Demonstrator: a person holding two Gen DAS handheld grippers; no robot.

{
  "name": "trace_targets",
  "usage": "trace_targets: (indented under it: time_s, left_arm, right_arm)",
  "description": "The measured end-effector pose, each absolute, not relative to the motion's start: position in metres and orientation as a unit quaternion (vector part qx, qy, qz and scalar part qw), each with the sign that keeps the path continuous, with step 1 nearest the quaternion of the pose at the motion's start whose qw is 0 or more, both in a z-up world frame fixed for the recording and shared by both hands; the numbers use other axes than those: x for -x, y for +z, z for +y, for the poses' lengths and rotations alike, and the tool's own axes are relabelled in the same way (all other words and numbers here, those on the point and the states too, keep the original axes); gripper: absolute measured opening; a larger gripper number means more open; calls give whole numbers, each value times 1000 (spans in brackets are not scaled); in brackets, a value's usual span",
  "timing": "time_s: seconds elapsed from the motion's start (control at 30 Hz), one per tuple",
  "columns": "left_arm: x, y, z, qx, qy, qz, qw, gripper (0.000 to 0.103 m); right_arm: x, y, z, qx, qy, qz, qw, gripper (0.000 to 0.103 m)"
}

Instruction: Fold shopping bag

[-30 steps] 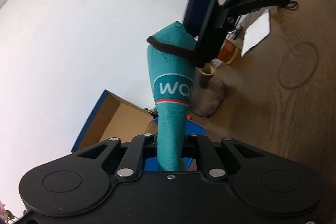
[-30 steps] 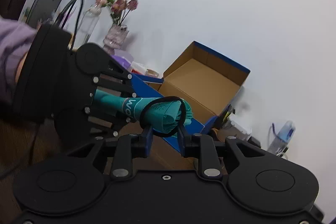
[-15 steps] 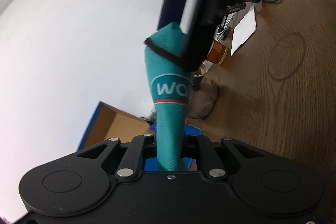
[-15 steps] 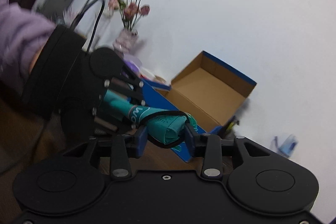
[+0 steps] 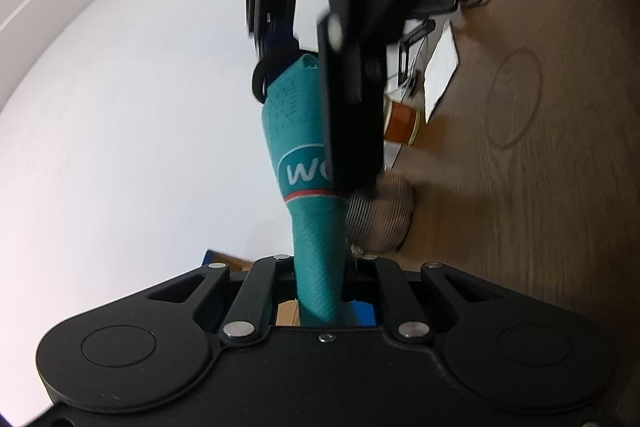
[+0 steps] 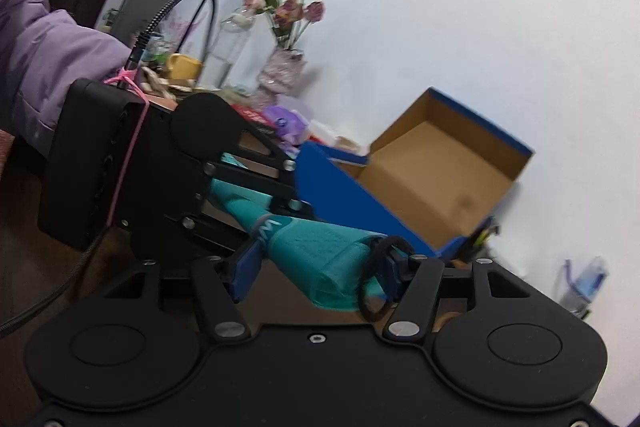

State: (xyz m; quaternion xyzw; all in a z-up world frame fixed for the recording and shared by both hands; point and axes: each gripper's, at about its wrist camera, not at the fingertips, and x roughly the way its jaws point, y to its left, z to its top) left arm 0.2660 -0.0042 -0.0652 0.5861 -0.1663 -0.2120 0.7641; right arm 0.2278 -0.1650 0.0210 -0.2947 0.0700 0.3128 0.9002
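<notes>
The teal shopping bag (image 5: 308, 163), rolled into a tight bundle, is clamped at its narrow end by the left gripper (image 5: 320, 267). Its fat end sits between the right gripper's (image 6: 320, 267) opening jaws, pads not pressing. A black elastic band (image 6: 380, 275) is looped around that end, with the open cardboard box (image 6: 436, 179) just behind the bag.

Matt woven teal bag (image 5: 316, 227); glossy wood-grain table (image 5: 540, 187); cardboard box (image 6: 436, 183).
</notes>
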Motion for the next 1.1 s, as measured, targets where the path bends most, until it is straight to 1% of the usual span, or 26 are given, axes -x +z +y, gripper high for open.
trace_targets:
  time_s: [0.1, 0.2, 0.3, 0.47, 0.5, 0.53, 0.57, 0.6, 0.63, 0.7, 0.73, 0.83, 0.87, 0.9, 0.97, 1.0, 1.03, 1.1]
  left_arm:
    - [-267, -64, -4, -573, -221, -158, 773, 10]
    - [-266, -63, -2, -567, -226, -159, 776, 11]
    - [-268, -61, 1, -561, -221, -162, 781, 11]
    - [-273, -61, 1, -564, -215, -166, 780, 11]
    - [-272, -59, 2, -562, -215, -164, 782, 11]
    - [-271, -58, 2, -559, -215, -163, 784, 11]
    - [-272, -58, 2, -558, -214, -161, 785, 11]
    - [-272, -58, 2, -558, -213, -159, 786, 11]
    - [-273, -58, 3, -557, -212, -157, 787, 11]
    - [-275, -61, 2, -559, -207, -153, 788, 11]
    - [-276, -63, 1, -560, -204, -151, 788, 11]
    - [-279, -67, 4, -558, -197, -140, 794, 12]
    - [-279, -67, 6, -558, -196, -138, 794, 12]
    - [-280, -66, 8, -558, -195, -136, 795, 12]
    - [-283, -66, 10, -557, -195, -129, 797, 12]
    - [-284, -66, 11, -556, -195, -125, 798, 12]
    - [-285, -66, 11, -555, -195, -122, 799, 12]
    - [-286, -67, 10, -557, -196, -120, 798, 12]
  right_arm:
    - [-228, 17, -168, 276, 311, 73, 906, 60]
    - [-221, 16, -175, 258, 312, 56, 913, 57]
    - [-212, 20, -191, 215, 309, 19, 926, 56]
    - [-208, 29, -219, 106, 302, -33, 947, 57]
    - [-208, 31, -222, 94, 298, -39, 949, 59]
    - [-209, 34, -222, 87, 289, -34, 953, 66]
    - [-211, 37, -222, 80, 281, -29, 956, 81]
    - [-212, 39, -222, 74, 274, -24, 959, 87]
    - [-213, 41, -223, 73, 275, -10, 959, 91]
    - [-220, 47, -228, 70, 290, 46, 953, 92]
    - [-222, 48, -231, 68, 295, 59, 951, 92]
    - [-230, 46, -236, 78, 314, 128, 937, 87]
    - [-230, 42, -236, 83, 318, 145, 933, 87]
    - [-234, 36, -235, 91, 319, 177, 927, 87]
    - [-240, 24, -232, 105, 319, 237, 912, 81]
    - [-240, 18, -230, 110, 319, 253, 907, 81]
    - [-245, 13, -227, 118, 322, 294, 892, 82]
    - [-252, 6, -220, 147, 330, 352, 864, 95]
